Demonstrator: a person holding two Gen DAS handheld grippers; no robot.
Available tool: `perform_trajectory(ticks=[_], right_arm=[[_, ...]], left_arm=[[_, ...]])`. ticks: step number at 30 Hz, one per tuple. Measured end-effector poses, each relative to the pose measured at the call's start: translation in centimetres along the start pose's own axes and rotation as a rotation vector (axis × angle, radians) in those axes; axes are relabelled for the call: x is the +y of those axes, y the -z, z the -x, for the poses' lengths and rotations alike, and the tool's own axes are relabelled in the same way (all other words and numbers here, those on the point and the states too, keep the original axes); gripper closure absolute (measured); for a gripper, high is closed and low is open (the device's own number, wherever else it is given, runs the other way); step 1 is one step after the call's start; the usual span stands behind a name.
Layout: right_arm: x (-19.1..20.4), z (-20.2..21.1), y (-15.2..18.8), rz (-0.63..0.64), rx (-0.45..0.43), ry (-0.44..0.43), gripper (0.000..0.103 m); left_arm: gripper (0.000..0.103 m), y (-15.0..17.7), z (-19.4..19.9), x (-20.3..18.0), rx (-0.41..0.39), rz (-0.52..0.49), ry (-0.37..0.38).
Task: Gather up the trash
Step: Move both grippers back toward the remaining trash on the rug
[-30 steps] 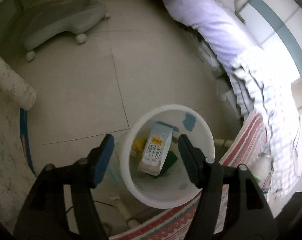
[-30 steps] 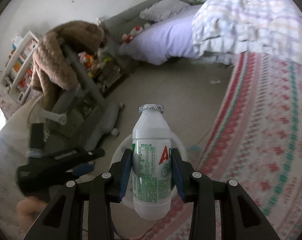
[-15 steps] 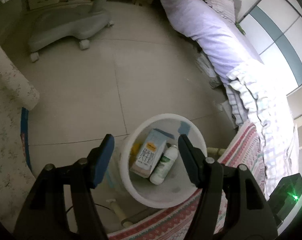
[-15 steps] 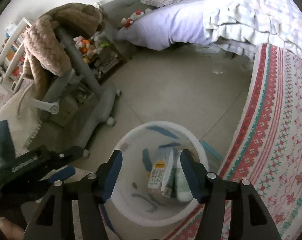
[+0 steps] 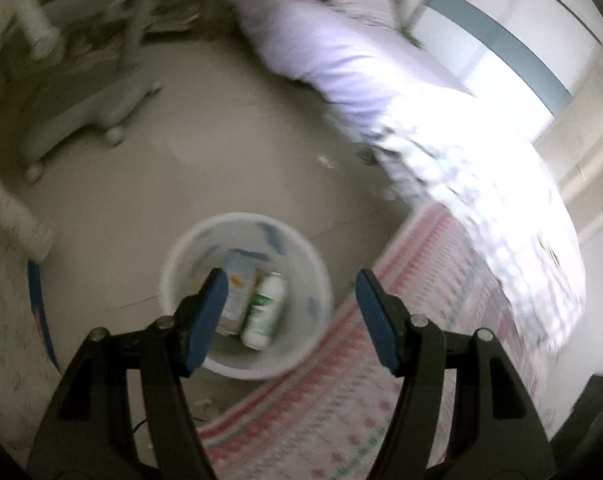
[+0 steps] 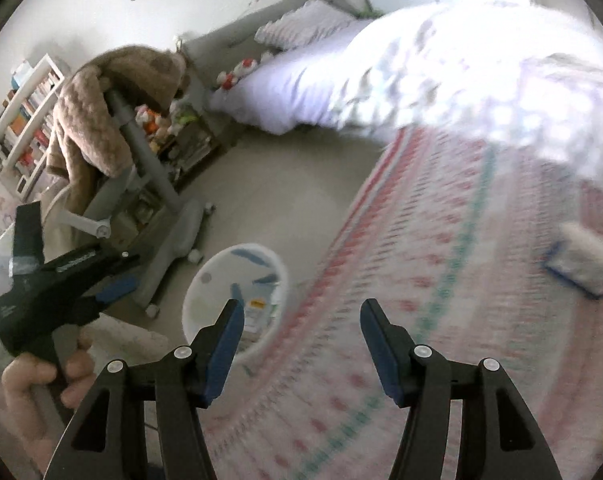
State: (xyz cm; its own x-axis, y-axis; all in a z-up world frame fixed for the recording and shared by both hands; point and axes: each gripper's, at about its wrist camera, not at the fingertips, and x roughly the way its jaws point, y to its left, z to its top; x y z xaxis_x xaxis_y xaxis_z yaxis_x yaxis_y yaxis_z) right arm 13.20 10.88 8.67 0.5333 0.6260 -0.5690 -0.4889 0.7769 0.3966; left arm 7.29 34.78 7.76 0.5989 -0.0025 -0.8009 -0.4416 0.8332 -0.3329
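Left wrist and right wrist views — jaws of left gripper and right gripper spread wide, holding nothing.

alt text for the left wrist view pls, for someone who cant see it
The open, empty left claw hangs above a white trash bin on the tiled floor, holding a carton and a white bottle. A red-patterned blanket fills the lower right. The picture is motion-blurred.

White bin with blue marks; white, green-labelled bottle; red-and-green patterned bedspread; lilac sheet; brown blanket.
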Motion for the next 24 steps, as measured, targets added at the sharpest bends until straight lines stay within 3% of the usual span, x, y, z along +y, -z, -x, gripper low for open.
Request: perform_trajectory(ticks=[5, 9, 15, 18, 22, 24], right_arm=[[-5.1, 10.3, 0.0, -0.029, -0.115, 0.073, 0.04], [-10.1, 17.8, 0.5, -0.095, -0.241, 0.168, 0.033], [-18.7, 23.4, 3.3, -0.307, -0.378, 0.303, 0.026], [-22.7, 22.1, 4.8, -0.387, -0.308, 0.365, 0.026], [-24.6, 19.0, 5.3, -0.385, -0.183, 0.336, 0.026], [-24.5, 17.4, 5.2, -0.344, -0.117, 0.39, 0.026]], left_arm=[[0.036, 3.7, 1.7, -8.5, -0.001, -0.235, 0.113], [0.036, 7.7, 2.0, -14.4, 0.02, -0.428, 0.196], [0.036, 11.5, 1.8, -20.0, -0.013, -0.63, 0.19], [0.036, 12.7, 1.3, -21.9, -0.011, -0.69, 0.172], [0.036, 14.2, 0.9, -24.2, -0.001, -0.759, 0.161], [0.036, 14.8, 0.9, -25.3, -0.01, -0.81, 0.153]])
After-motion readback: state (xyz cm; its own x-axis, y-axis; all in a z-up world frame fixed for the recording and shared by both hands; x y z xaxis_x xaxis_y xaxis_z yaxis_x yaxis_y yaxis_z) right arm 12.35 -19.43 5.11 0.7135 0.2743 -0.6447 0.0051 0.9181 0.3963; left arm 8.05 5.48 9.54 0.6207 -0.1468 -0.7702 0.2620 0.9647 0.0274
